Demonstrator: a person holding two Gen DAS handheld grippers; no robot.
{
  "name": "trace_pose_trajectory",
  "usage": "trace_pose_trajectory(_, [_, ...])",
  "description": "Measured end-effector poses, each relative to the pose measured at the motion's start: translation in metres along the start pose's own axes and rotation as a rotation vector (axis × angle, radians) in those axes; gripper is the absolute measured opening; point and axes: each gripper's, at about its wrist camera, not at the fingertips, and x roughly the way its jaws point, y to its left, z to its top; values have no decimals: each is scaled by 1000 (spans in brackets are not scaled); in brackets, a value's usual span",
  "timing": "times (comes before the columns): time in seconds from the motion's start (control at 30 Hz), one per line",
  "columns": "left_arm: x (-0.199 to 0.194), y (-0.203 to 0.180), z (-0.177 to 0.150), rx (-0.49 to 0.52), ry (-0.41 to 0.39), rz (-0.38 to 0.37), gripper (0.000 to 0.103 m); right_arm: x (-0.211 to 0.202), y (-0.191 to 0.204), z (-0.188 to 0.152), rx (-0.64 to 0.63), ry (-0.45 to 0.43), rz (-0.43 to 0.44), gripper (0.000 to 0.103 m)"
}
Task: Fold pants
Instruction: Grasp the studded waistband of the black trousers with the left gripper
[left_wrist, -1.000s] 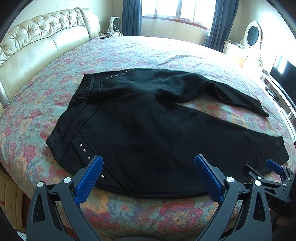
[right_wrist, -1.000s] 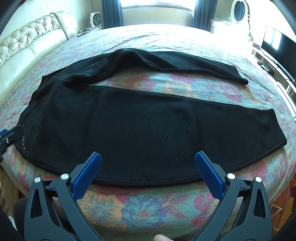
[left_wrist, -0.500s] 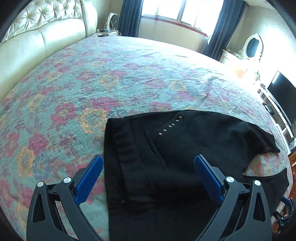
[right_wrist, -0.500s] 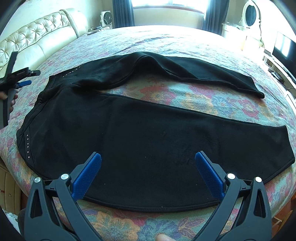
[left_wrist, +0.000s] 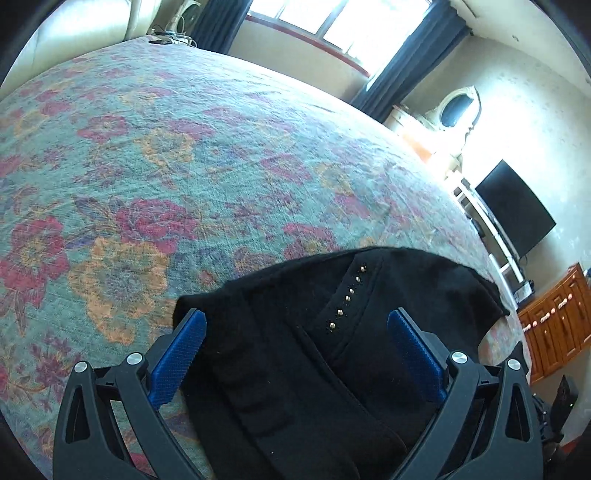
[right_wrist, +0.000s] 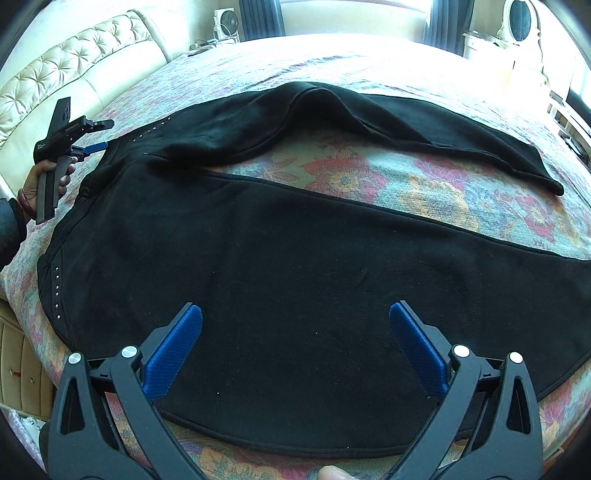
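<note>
The black pants (right_wrist: 295, 266) are spread flat on the floral bedspread (right_wrist: 436, 188), waistband at the left, legs splayed rightward. At the left, the left gripper (left_wrist: 296, 334) is held low over the studded waistband corner (left_wrist: 347, 295), its blue pads wide apart, nothing clasped. The right gripper (right_wrist: 295, 332) is poised over the near leg, likewise spread and empty.

Black pants (right_wrist: 295, 258) lie spread on the floral bed (left_wrist: 184, 147).
</note>
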Motion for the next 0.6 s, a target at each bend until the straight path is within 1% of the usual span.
trace_pose_trajectory(0.03, [-7,7,2,-17,-37,-13,98,2,0,0,4,4,4,101])
trace_pose_trajectory(0.07, [-11,13,4,-30,-61,-6,98,3,0,0,8,8,10,101])
trace_pose_trajectory(0.1, [-12,19,4,-48,-58,3,98,5,0,0,11,12,15,101])
trace_pose_trajectory(0.17, [0,31,4,-89,7,8,98,9,2,-1,13,23,24,101])
trace_pose_trajectory(0.23, [14,32,0,-118,79,-46,98,12,4,-2,7,33,32,101])
trace_pose_trajectory(0.27, [18,28,-1,-112,88,-74,98,13,5,-2,2,36,36,101])
trace_pose_trajectory(0.3, [22,24,-3,-87,89,-85,98,13,6,-2,0,39,49,101])
trace_pose_trajectory(0.33, [25,20,-4,-63,85,-83,98,14,6,-2,-1,41,63,101])
trace_pose_trajectory(0.37, [29,19,-6,-56,88,-61,98,14,5,-1,1,43,80,101])
trace_pose_trajectory(0.4, [32,21,-8,-60,87,-57,98,14,4,0,4,43,94,101])
trace_pose_trajectory(0.43, [32,21,-10,-50,75,-61,98,12,3,2,6,38,111,101])
trace_pose_trajectory(0.53, [31,23,-12,-11,83,-88,98,4,-1,9,-1,-11,159,101])
trace_pose_trajectory(0.57, [30,24,-10,-9,91,-96,98,4,-3,14,-5,-17,182,101])
trace_pose_trajectory(0.6, [29,27,-9,-30,88,-105,98,4,-5,20,-8,-19,200,101])
